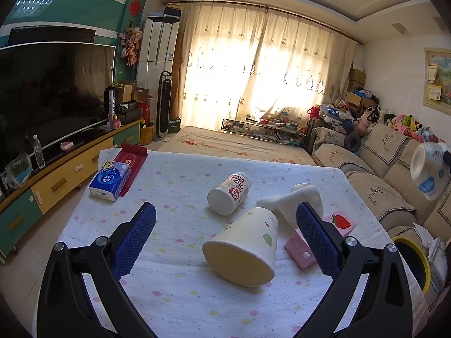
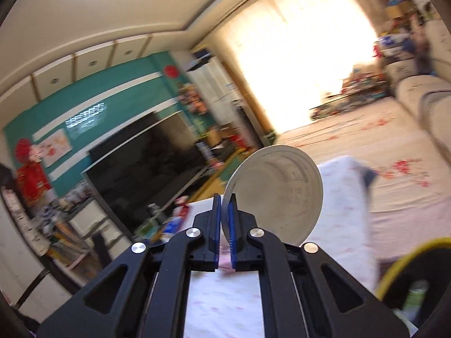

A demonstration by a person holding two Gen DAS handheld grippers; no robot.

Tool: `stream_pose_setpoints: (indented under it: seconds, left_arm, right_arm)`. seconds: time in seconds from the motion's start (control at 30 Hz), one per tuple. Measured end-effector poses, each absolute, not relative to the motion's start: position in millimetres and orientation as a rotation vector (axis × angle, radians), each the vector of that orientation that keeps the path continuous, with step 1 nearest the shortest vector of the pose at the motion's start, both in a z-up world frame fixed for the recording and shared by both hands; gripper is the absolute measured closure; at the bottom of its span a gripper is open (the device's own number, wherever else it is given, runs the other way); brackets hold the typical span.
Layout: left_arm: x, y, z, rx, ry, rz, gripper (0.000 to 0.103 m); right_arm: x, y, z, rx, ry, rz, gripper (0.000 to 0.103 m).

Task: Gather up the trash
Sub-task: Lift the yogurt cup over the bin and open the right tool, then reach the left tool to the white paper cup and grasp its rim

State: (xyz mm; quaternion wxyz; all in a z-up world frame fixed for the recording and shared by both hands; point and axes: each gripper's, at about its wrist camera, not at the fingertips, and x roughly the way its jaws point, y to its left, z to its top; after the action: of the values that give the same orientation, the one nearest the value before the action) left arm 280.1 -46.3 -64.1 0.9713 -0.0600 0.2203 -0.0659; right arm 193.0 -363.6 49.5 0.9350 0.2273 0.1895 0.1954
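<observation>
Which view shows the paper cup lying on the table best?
Left wrist view: the paper cup lies on its side between the open left gripper, base toward the camera, fully visible. The right wrist view doesn't show it.

Your table wears a matt printed cotton cloth [image 1: 180, 281]. On it: a smooth paper cup [image 1: 245, 249], a glossy white plastic bottle [image 1: 229, 194] at its 11 o'clock, a ribbed knitted white cloth [image 1: 293, 201] at 1 o'clock. Your left gripper [image 1: 225, 225] carries rough, dimpled blue rubber pads [image 1: 135, 236] on matt black plastic arms with bright metal pins.
</observation>
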Motion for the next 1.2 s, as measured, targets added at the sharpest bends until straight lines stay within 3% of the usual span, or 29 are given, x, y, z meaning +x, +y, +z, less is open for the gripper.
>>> stream_pose_setpoints:
  seconds: [0.33,0.73,0.9,1.07,1.2]
  left_arm:
    - [278,-54,-66,-0.080,0.444,-0.132,0.005]
    - [279,-54,-67,-0.078,0.452,-0.128,0.005]
    - [279,-56,-67,-0.072,0.456,-0.135,0.005]
    - [279,-59,-67,-0.058,0.459,-0.137,0.005]
    - [279,-63,-68,-0.051,0.468,-0.150,0.005]
  right_arm:
    - [122,-452,-14,0.431,0.524,-0.039,0.098]
    - [155,-500,-96,0.493,0.687,-0.199,0.094]
    - [173,-477,-65,0.490,0.630,-0.164,0.094]
    - [202,-421,-5,0.396,0.483,-0.054,0.067]
    - [232,-381,21,0.330,0.435,0.030,0.067]
